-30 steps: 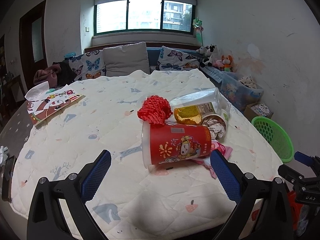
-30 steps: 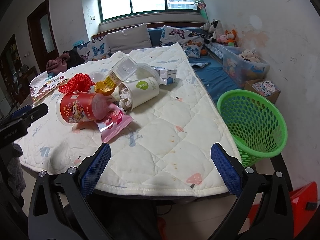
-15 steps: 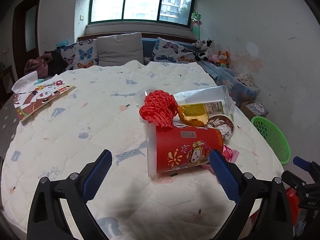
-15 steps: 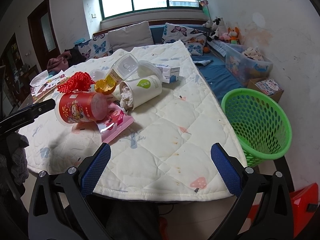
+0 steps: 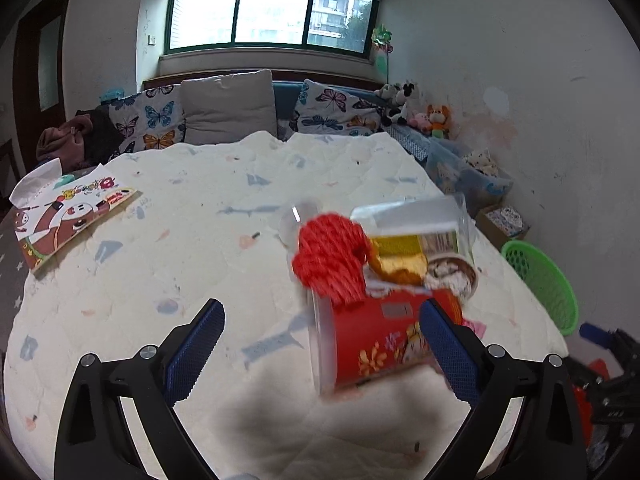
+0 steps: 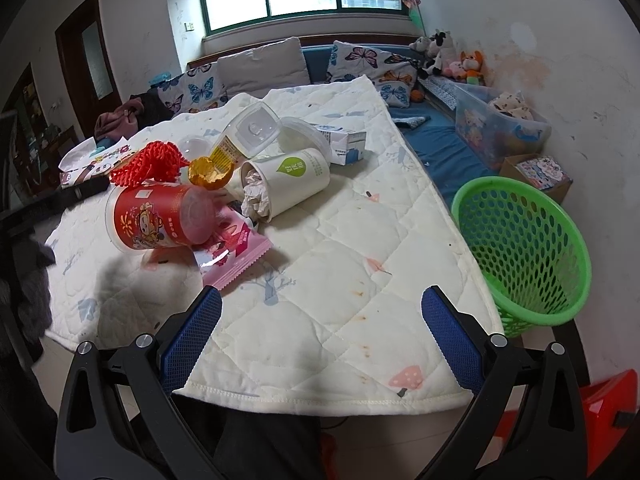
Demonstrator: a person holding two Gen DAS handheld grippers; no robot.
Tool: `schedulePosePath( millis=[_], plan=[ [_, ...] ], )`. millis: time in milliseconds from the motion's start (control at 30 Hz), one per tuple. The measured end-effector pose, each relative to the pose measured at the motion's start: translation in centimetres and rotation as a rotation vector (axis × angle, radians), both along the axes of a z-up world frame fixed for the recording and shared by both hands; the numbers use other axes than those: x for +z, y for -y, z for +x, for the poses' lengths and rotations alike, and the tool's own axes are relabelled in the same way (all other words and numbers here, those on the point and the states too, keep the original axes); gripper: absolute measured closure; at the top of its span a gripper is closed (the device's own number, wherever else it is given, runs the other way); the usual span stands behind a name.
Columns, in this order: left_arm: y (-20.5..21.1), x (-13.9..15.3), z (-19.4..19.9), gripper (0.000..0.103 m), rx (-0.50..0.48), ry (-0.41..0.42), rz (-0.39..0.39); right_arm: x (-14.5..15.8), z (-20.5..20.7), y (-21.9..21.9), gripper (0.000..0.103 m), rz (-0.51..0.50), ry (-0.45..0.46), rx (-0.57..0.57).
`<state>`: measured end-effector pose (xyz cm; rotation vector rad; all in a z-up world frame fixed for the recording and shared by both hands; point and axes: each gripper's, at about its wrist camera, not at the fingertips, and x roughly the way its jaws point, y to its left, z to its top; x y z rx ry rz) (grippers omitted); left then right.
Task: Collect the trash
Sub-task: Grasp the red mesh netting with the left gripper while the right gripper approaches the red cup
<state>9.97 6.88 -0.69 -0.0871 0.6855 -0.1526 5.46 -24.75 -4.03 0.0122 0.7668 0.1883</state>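
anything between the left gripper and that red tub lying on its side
Nothing visible. The left gripper is open, and the red tub lies on the quilt just ahead, already partly between the fingers, with the red mesh net behind it rather than in front.

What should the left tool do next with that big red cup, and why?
Probably slide the left tool a bit further right and forward, then close on the red cup. The tool is open, the cup lies on its side, and one finger already overlaps it, so it isn't centred yet.
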Motion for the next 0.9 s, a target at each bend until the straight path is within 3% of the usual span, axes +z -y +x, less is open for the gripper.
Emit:
schedulePosePath(
  millis=[100, 167, 400, 600, 733, 900],
  plan=[
    [-0.1, 0.8, 1.3, 0.01, -0.012, 0.002, 0.039, 0.0, 0.2, -0.2, 0.004, 0.006, 0.001, 0.004],
    [0.1, 1.0, 2.4, 0.017, -0.03, -0.006, 0.042, 0.0, 0.4, -0.4, 0.004, 0.006, -0.001, 0.013],
    [0.6, -0.2, 6.6, 0.018, -0.094, -0.095, 0.046, 0.4, 0.6, -1.7, 0.004, 0.004, 0.017, 0.067],
    [0.8, -1.5, 9.1, 0.032, -0.116, -0.161, 0.051, 0.6, 1.6, -2.4, 0.004, 0.017, 0.012, 0.118],
    [1.2, -1.9, 9.4, 0.052, -0.147, -0.171, 0.048, 1.2, 2.7, -2.9, 0.004, 0.012, 0.017, 0.158],
    [1.3, -1.7, 9.4, 0.068, -0.154, -0.154, 0.048, 1.9, 3.9, -3.1, 0.005, 0.015, 0.025, 0.194]
  ],
)
